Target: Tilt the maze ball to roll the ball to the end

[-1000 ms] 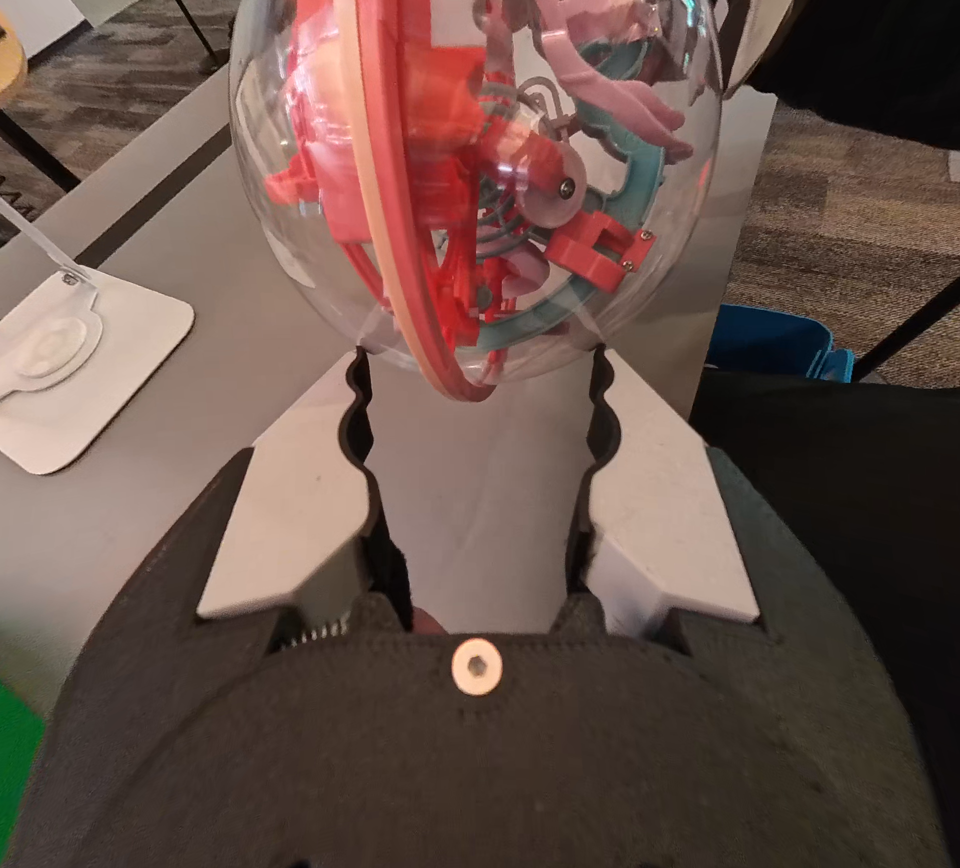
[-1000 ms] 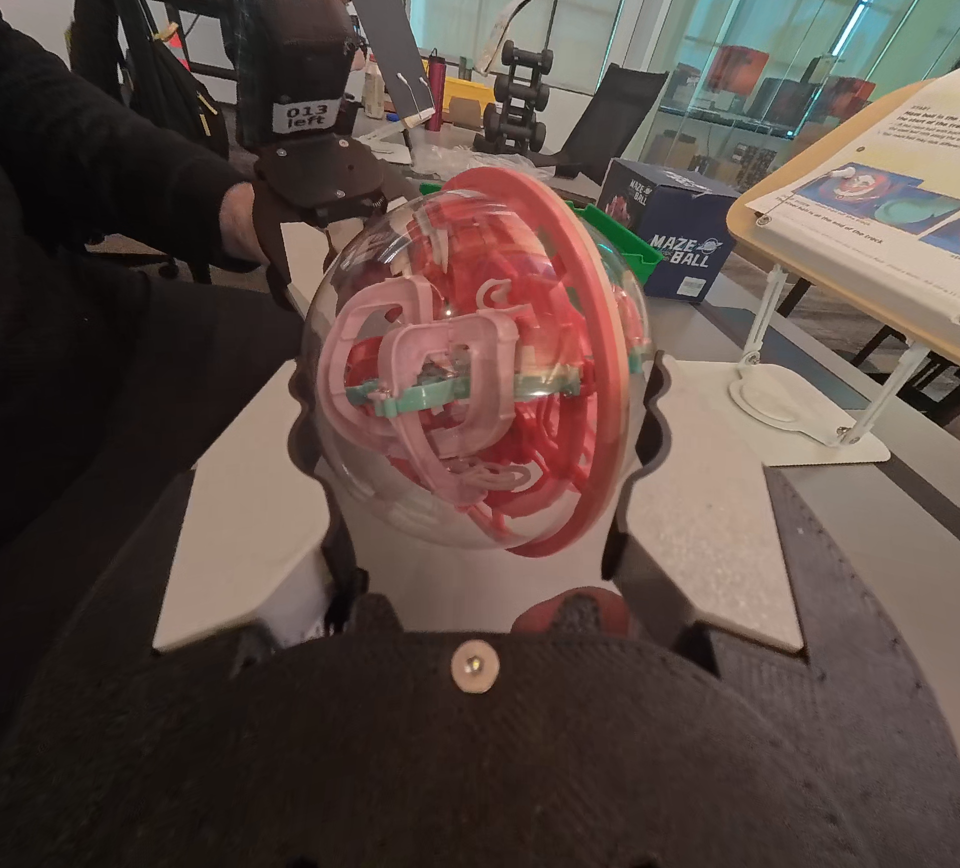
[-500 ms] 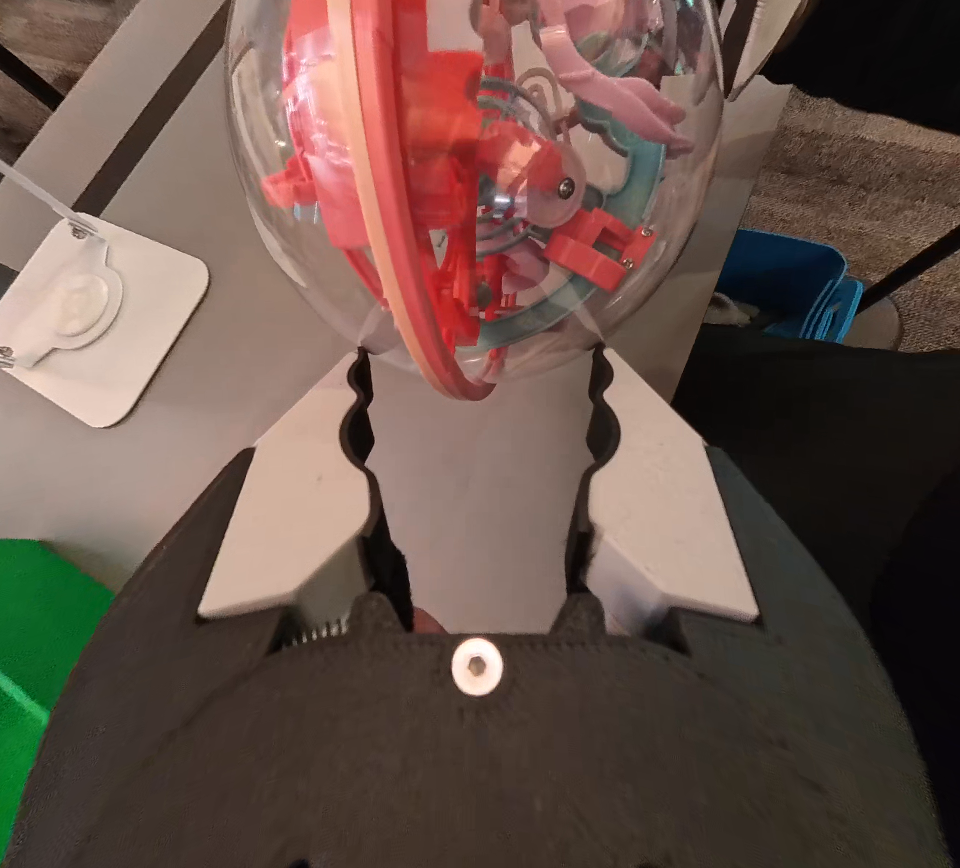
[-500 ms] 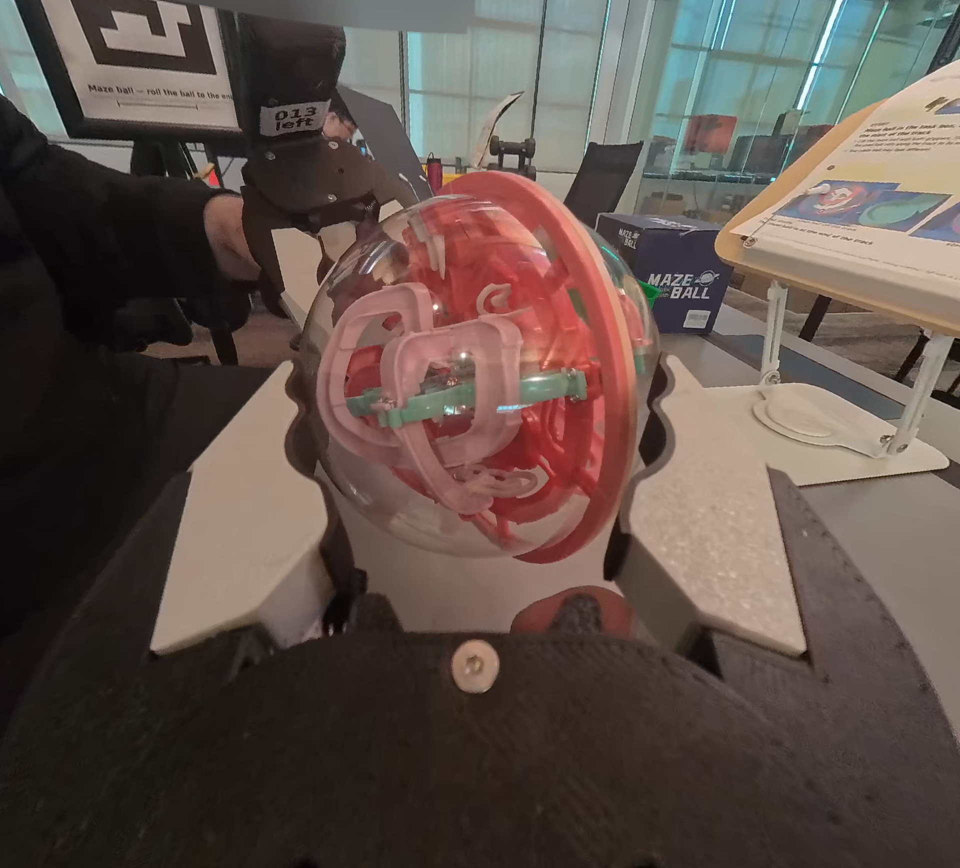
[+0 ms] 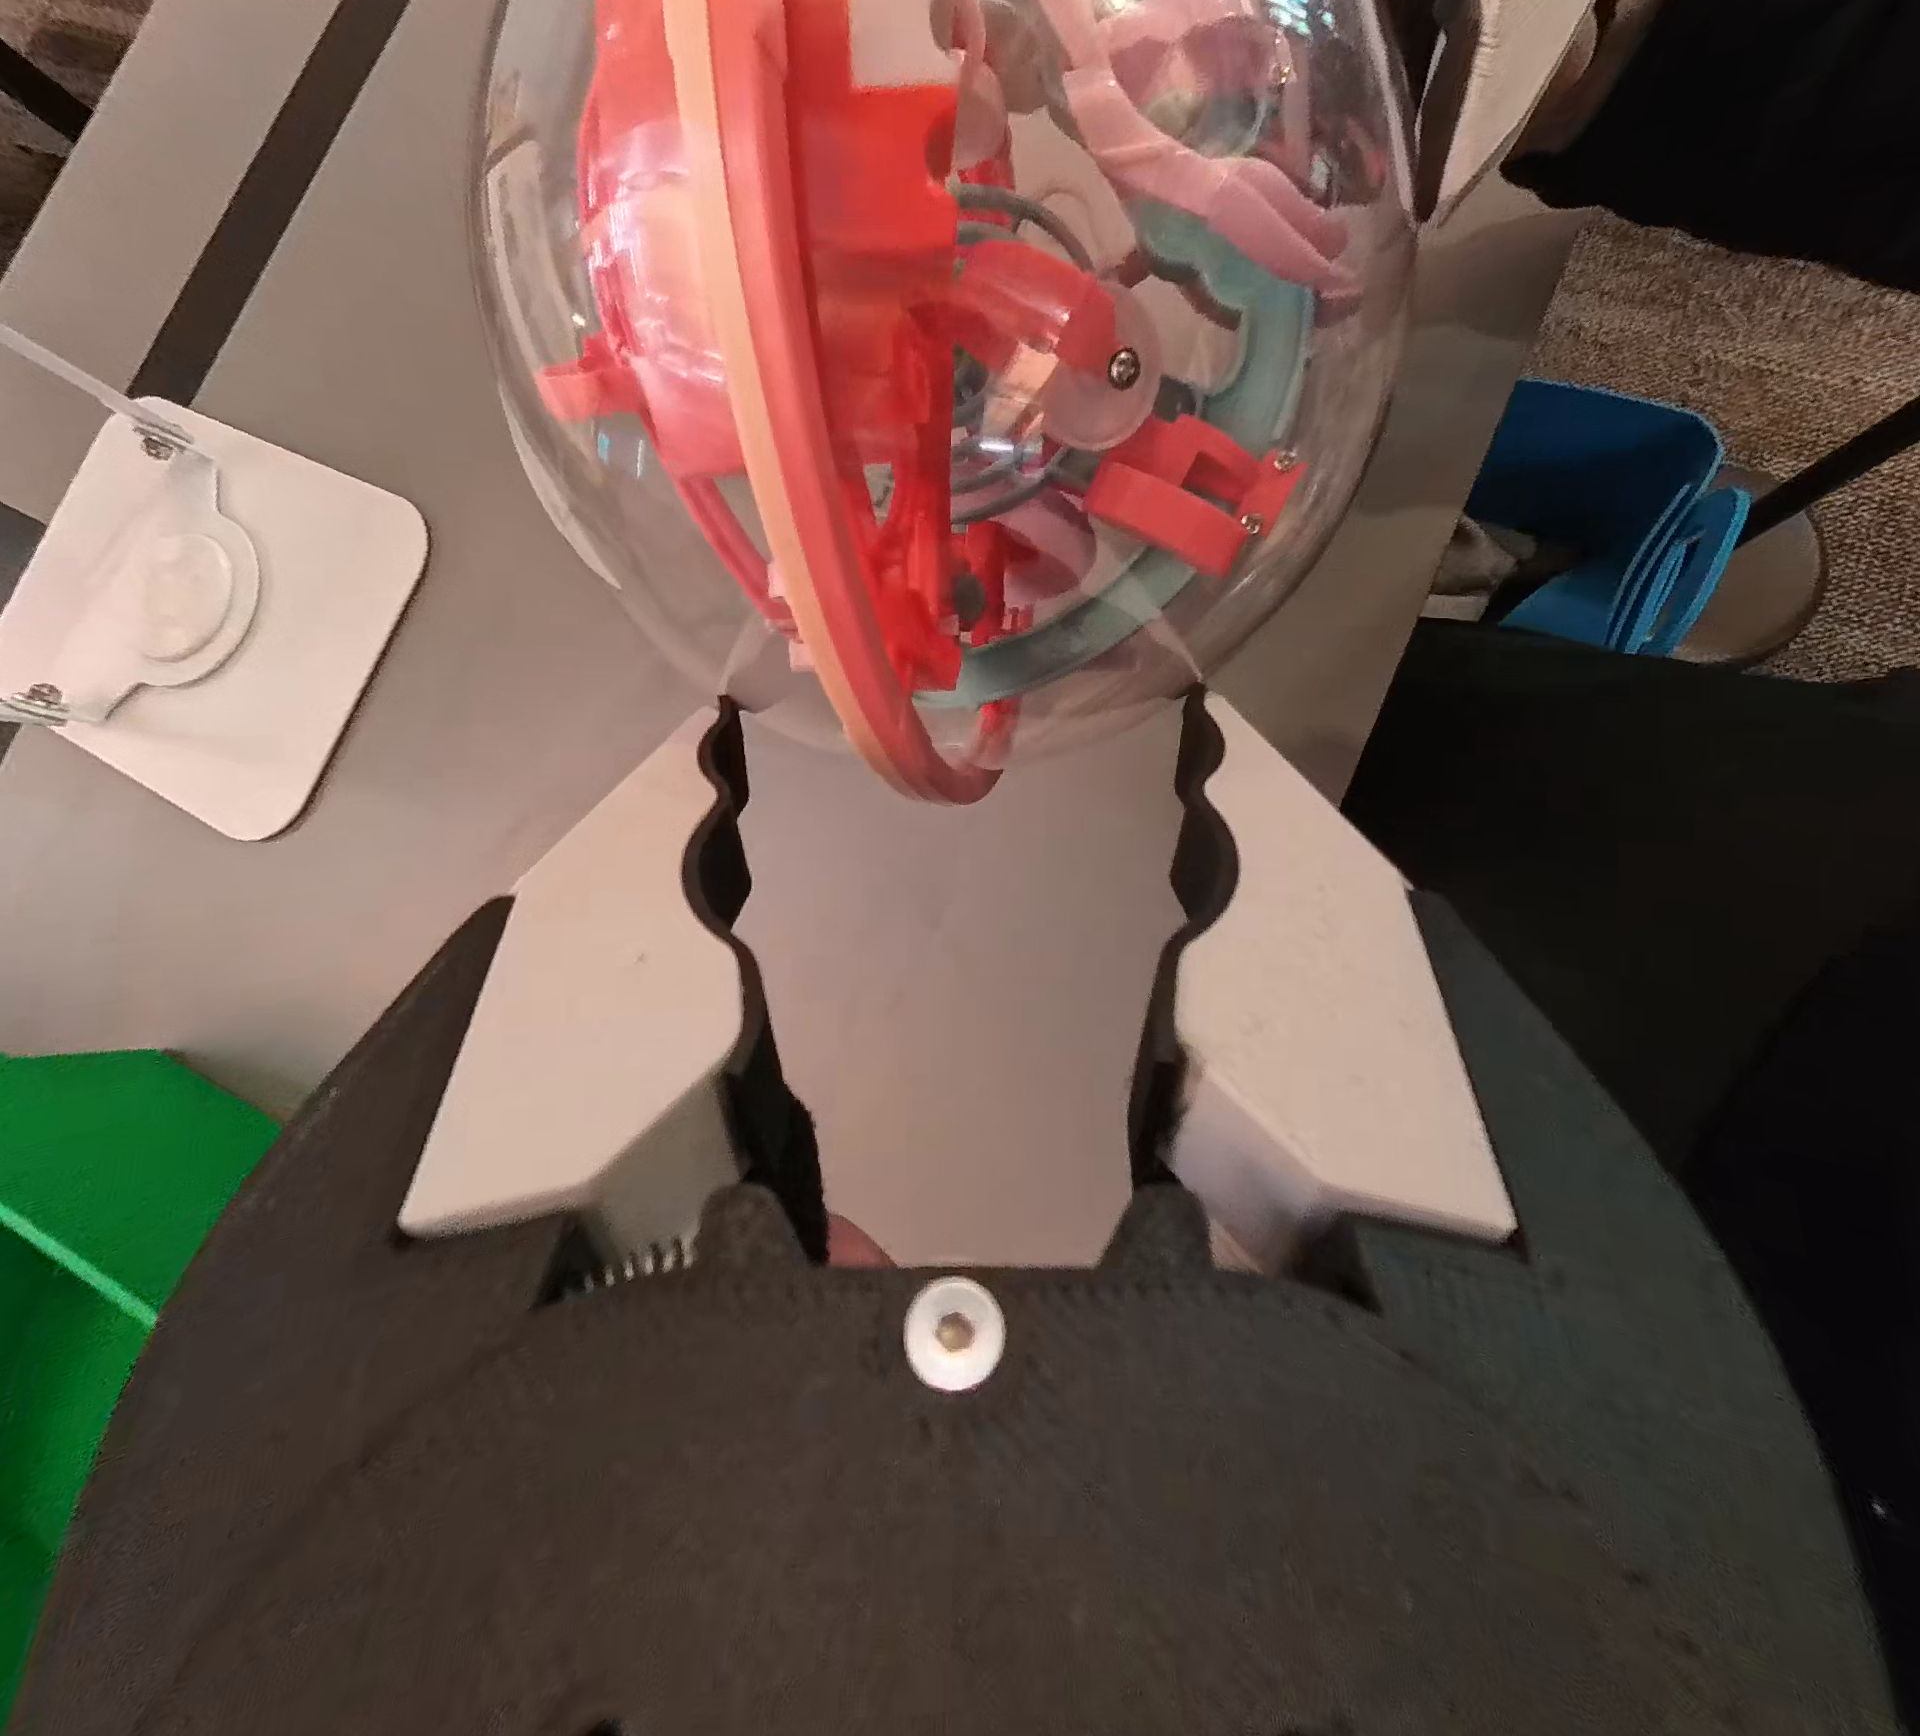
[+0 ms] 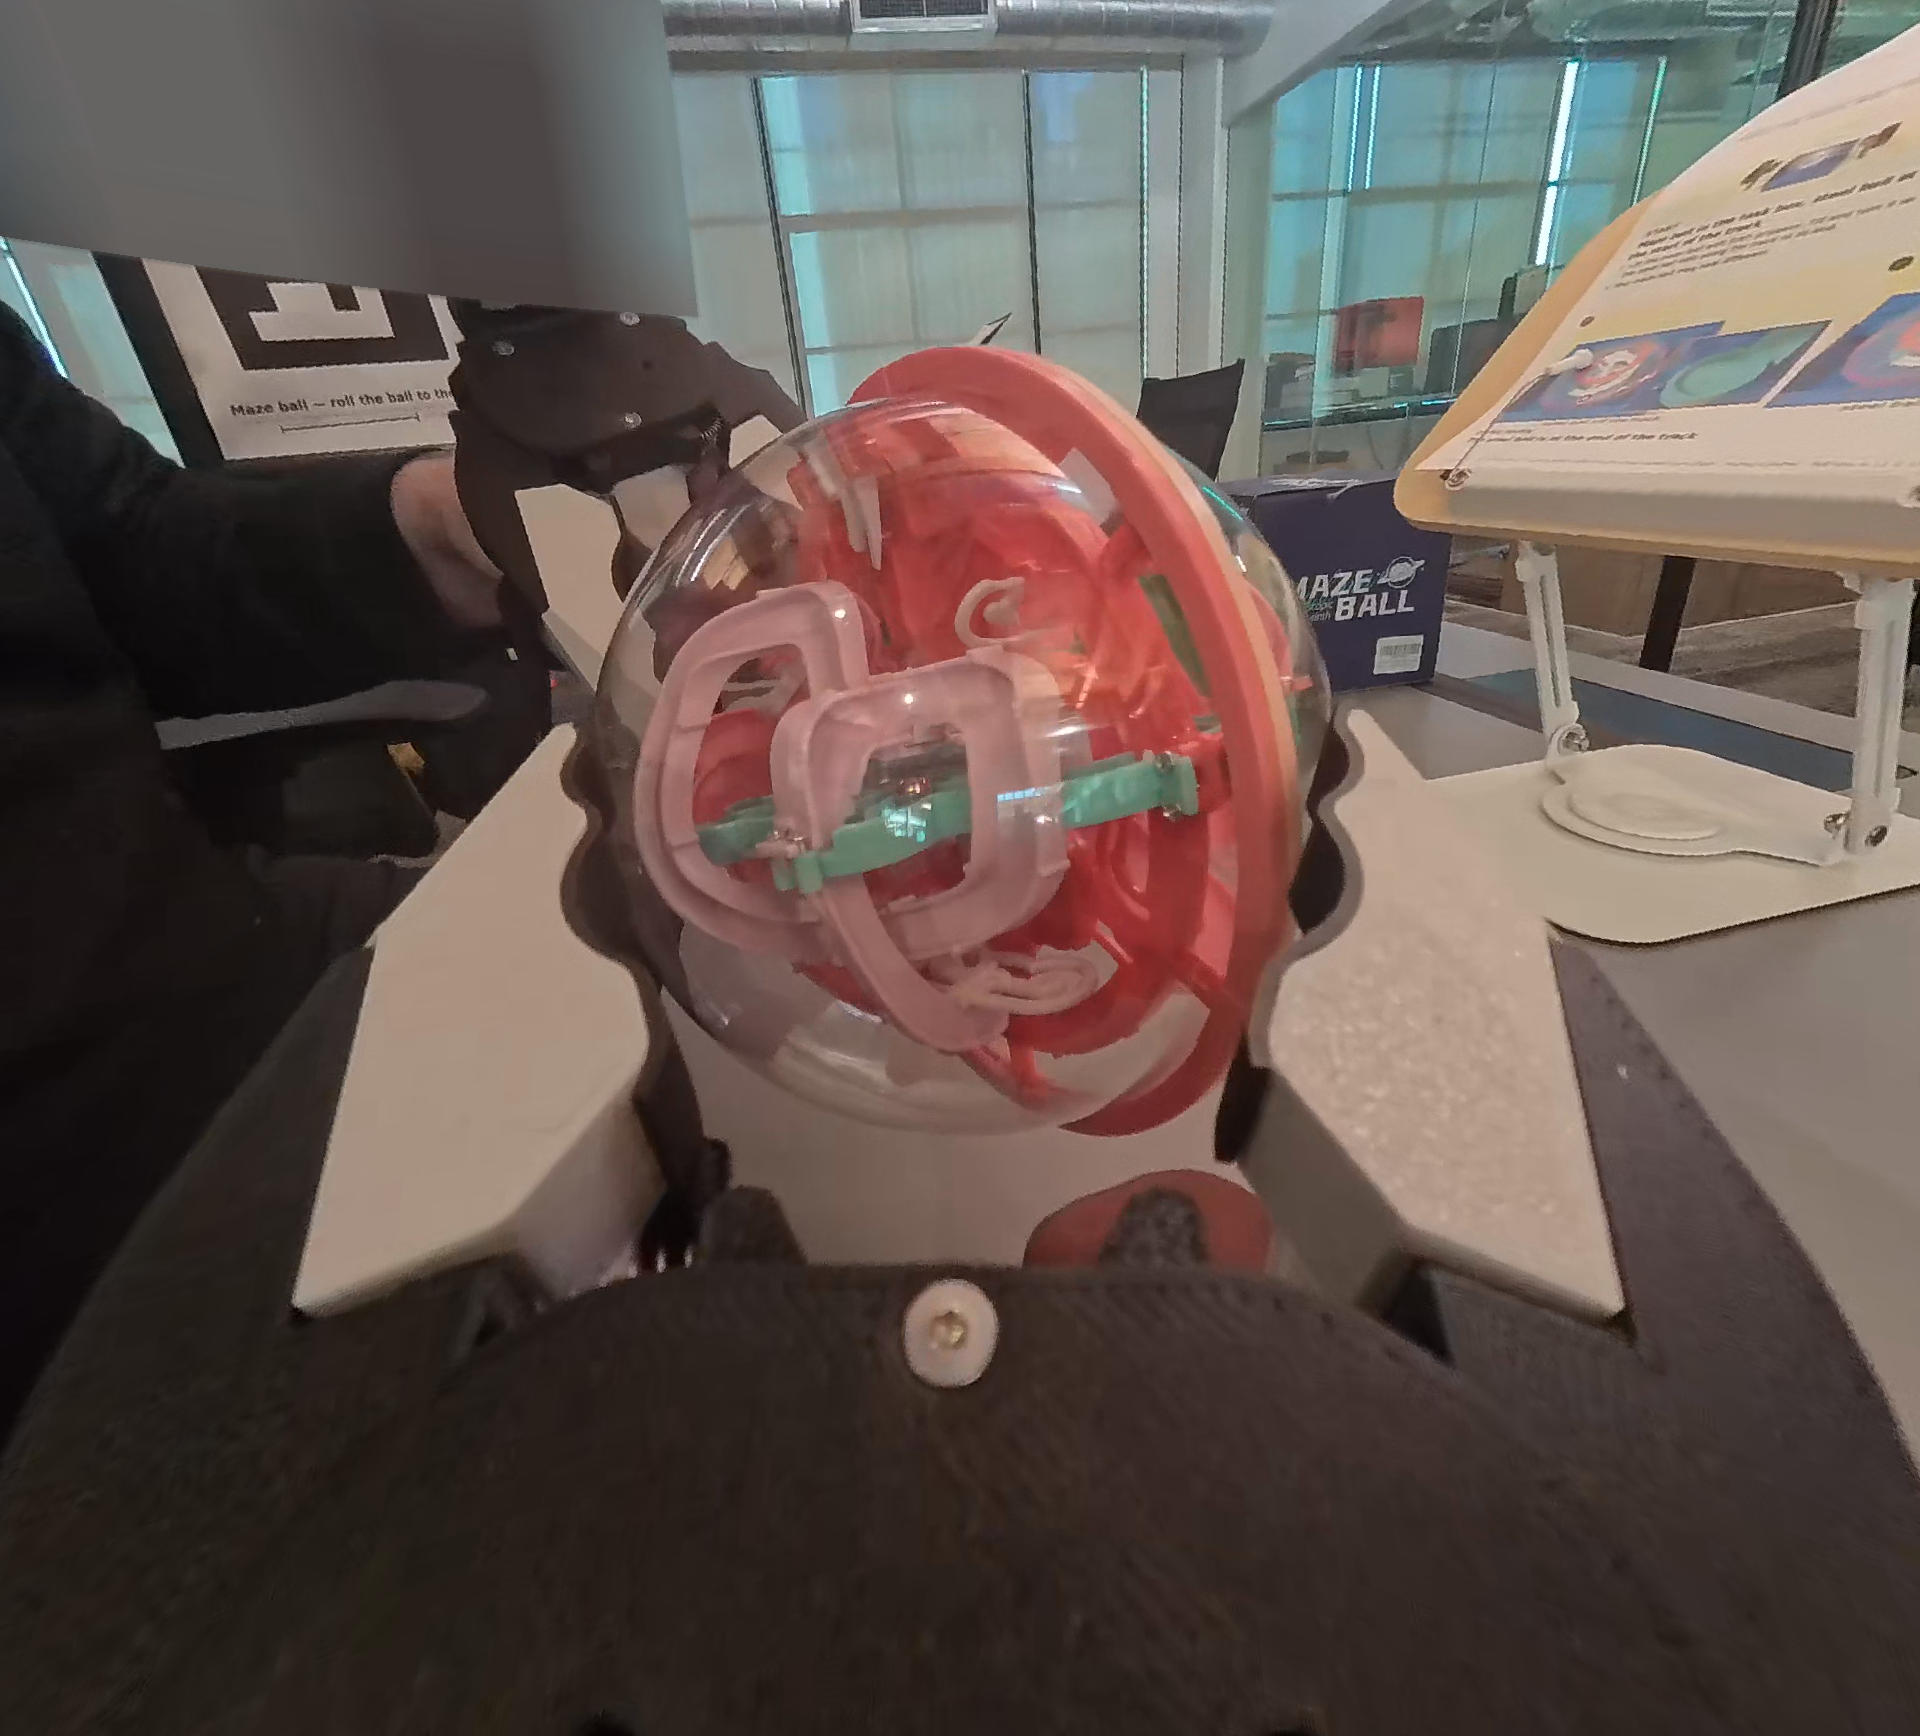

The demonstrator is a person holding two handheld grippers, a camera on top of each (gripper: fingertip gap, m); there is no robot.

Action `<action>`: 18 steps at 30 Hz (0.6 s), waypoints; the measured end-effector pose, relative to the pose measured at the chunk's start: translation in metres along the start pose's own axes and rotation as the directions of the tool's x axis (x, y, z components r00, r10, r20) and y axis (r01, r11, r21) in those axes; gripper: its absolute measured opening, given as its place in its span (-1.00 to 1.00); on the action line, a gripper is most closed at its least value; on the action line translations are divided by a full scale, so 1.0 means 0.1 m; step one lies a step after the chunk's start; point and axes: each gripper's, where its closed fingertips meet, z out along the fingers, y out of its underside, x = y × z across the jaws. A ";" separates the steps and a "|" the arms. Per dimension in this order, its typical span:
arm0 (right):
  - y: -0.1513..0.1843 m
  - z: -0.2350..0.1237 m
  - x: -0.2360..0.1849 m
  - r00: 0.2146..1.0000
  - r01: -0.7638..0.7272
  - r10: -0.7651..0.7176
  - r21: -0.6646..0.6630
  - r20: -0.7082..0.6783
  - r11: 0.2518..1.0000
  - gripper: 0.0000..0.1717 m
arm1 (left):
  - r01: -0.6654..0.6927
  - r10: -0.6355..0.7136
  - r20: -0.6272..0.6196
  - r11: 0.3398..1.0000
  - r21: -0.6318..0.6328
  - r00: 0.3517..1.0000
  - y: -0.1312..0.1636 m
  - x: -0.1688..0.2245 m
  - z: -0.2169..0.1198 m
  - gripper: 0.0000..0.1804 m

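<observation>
1. My right gripper was clamped around the maze ball, both pads pressed on its clear shell.
2. My left gripper had its fingertips against the sphere's far side.
3. The ball hung above the grey table.

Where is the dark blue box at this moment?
In the right wrist view the dark blue box stands on the table at the right, behind the maze ball and left of the white stand.
</observation>
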 end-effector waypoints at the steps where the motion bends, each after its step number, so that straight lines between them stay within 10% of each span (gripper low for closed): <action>1: 0.01 0.00 0.01 1.000 0.000 0.000 -0.001 -0.001 1.000 0.51 | -0.005 0.005 0.006 1.000 -0.009 1.000 0.00 -0.01 0.00 -0.09; 18: -0.11 0.04 0.05 0.999 0.040 -0.039 0.077 -0.021 0.996 0.54 | -0.130 0.137 0.068 0.986 -0.103 0.988 -0.16 -0.16 -0.17 -0.09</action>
